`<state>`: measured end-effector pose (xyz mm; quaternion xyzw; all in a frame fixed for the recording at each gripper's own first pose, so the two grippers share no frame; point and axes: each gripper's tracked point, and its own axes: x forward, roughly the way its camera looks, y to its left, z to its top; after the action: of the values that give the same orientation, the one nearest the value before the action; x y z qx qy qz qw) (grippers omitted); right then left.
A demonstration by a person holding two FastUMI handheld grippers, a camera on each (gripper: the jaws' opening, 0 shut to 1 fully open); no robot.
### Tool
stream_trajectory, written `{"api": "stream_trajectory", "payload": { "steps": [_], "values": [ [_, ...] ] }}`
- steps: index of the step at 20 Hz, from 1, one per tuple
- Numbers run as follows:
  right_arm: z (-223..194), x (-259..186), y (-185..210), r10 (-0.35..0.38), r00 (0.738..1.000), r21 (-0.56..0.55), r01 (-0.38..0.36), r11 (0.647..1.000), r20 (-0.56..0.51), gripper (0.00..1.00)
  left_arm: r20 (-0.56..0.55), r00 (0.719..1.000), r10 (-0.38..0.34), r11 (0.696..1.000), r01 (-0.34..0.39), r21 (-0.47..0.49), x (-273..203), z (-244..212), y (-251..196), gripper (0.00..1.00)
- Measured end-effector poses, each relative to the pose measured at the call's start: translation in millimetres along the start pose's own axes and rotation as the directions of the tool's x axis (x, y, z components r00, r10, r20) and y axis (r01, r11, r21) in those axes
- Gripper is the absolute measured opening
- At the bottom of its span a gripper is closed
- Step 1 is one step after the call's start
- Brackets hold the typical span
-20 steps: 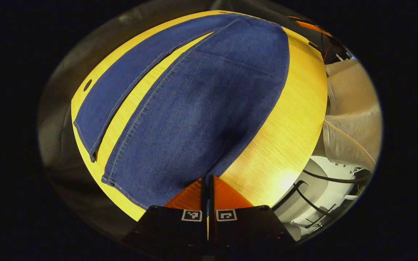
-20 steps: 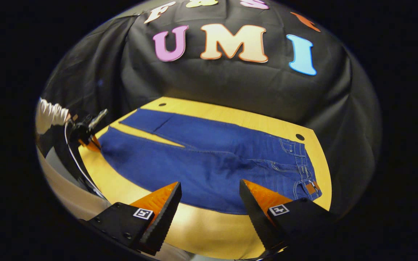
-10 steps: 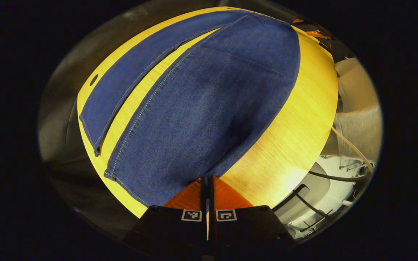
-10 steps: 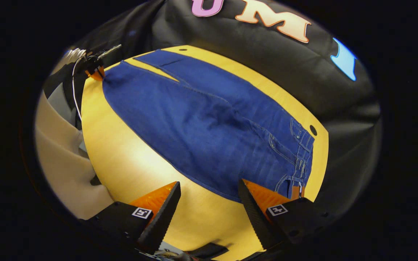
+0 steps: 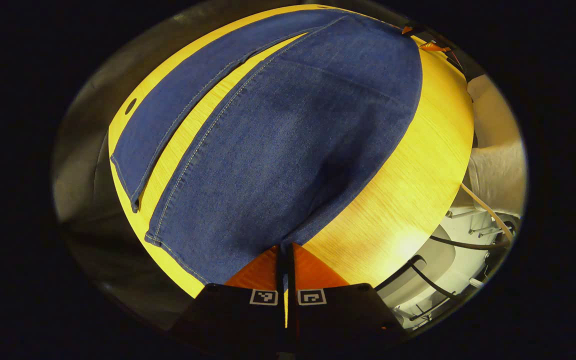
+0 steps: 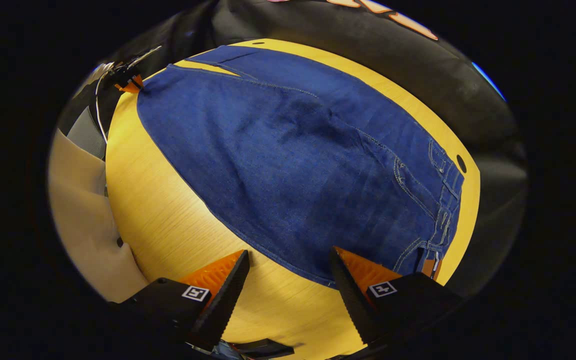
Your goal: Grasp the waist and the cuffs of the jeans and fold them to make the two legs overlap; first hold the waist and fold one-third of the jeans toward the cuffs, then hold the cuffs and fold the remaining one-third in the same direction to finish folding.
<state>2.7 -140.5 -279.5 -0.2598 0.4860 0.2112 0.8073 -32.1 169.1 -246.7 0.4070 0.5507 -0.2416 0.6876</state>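
Left gripper view: at the bottom, the left gripper (image 5: 286, 250) has its two fingers drawn together on the corner of the near trouser cuff (image 5: 248, 260), at the table's edge. Beyond it the jeans (image 5: 288, 145) lie flat on the yellow table (image 5: 408, 180); the near leg runs away from the camera, and the far leg (image 5: 183, 105) lies beside it with a strip of table showing between them. To the right, past the table edge, a pale sleeve (image 5: 498, 170) and some cables (image 5: 468, 245) are visible.

Right gripper view: the right gripper (image 6: 290, 262) is spread wide, one finger over bare table (image 6: 168, 215), the other over the denim edge near the waist (image 6: 443, 200); whether it touches the cloth is hard to tell. The jeans (image 6: 293, 160) stretch to the far left, where the left gripper (image 6: 129, 85) pinches the cuff corner.
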Motion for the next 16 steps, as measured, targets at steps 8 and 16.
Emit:
{"api": "stream_trajectory", "payload": {
  "steps": [8, 16],
  "values": [
    [0.4, 5.0, 1.6, 0.045, 0.999, 0.031, -0.045, 0.999, -0.009, 0.94, -0.004, 1.0, -0.027, 1.0, 0.027, -0.002, 0.8, 1.2, -0.2, 0.0],
    [14.9, 10.6, -22.3, 0.046, 0.999, 0.03, -0.047, 0.998, 0.028, 0.41, -0.004, 0.999, -0.039, 0.999, 0.039, -0.036, 0.5, 2.8, 1.4, 0.0]
  ]
}}
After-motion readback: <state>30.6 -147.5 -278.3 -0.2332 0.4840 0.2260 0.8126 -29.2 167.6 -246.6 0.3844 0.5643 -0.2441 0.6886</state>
